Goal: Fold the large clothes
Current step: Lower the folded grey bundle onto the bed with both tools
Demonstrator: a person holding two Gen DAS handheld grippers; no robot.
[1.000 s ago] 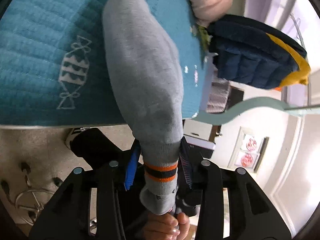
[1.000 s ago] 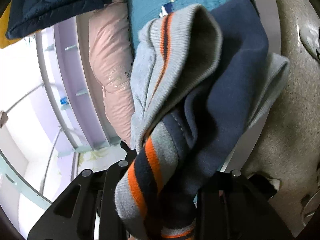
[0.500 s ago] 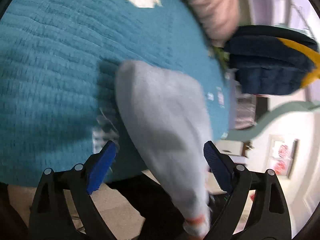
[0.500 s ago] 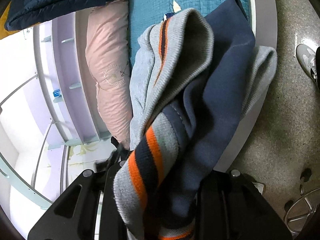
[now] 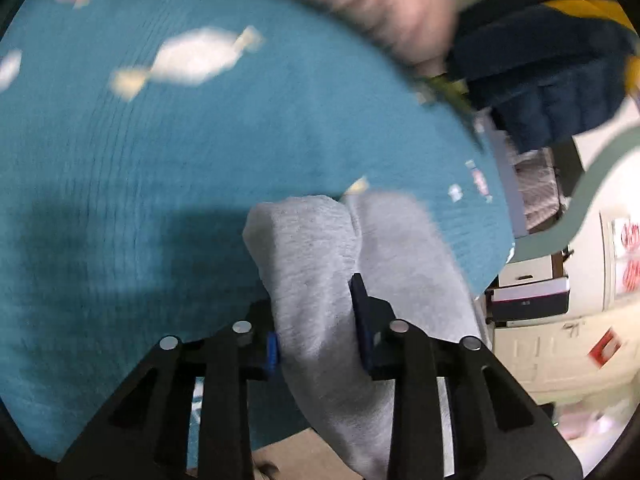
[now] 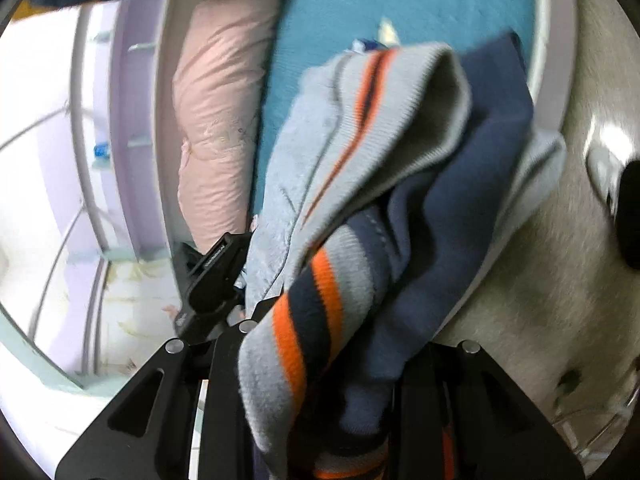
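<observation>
a bedroom, with a teal bedspread (image 5: 200, 168) as the working surface and landmark. nearest, the left gripper (image 5: 316, 320) has just been closing and now pinches a fold of the grey sleeve (image 5: 320, 280) hanging at the bedspread's near edge, likely a fresh hold for spreading it. the right gripper (image 6: 320, 400) is pressed on the bunched striped hem (image 6: 308, 320) of the same sweater (image 6: 460, 160), one garment, lifted over the bedspread's edge so that it can be laid flat. beyond the bedspread lie one pink pillow (image 6: 216, 100) and one navy padded jacket (image 5: 552, 80). two grippers, both holding cloth.
</observation>
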